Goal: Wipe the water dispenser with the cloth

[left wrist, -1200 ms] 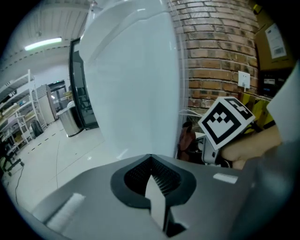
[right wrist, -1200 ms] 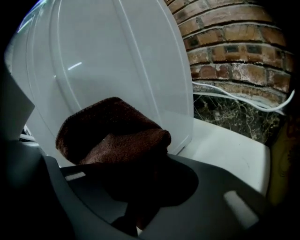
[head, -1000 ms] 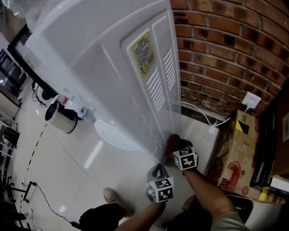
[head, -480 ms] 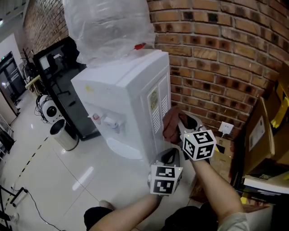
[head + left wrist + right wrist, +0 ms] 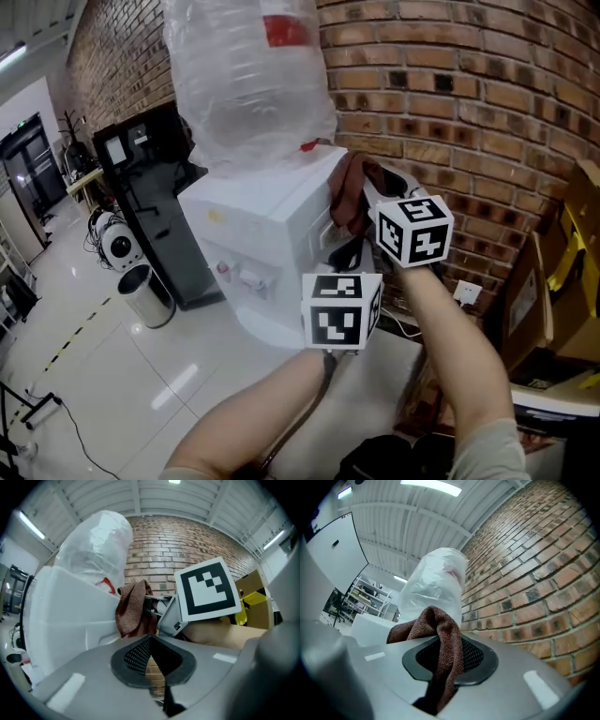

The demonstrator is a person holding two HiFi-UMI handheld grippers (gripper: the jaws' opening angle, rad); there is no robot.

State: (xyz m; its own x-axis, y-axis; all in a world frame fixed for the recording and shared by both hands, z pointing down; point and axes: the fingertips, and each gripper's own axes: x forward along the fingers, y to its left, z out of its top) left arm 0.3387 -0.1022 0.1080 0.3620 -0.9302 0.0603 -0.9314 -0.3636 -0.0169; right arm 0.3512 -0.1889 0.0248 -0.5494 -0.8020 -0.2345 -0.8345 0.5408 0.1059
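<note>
1. Head view: the brown cloth [image 5: 351,192] hangs from the right tongs [image 5: 364,184] at the upper side edge of the white water dispenser [image 5: 267,239], close to the brick wall [image 5: 469,103]. It seems to touch the casing. The cloth looks soft, light and limp, probably terry, and is best pinched on a bunched fold so that a pad of loose cloth is left for rubbing. The dispenser looks rigid, smooth and heavy, so the cloth should slide easily on it. The left tongs [image 5: 349,255] sit lower, beside the dispenser's side and apart from the cloth. Whether they touch the casing can't be told.
2. Left gripper view: the left tongs are closed, tips meeting, with nothing between them. The cloth and the right tongs are ahead and above. The dispenser fills the left of the view, with the plastic-wrapped bottle [image 5: 101,545] on top.
3. Right gripper view: the right tongs are narrow and clamped on a fold of the cloth. The fold stands up between the pads and the rest drapes left toward the dispenser top.
</note>
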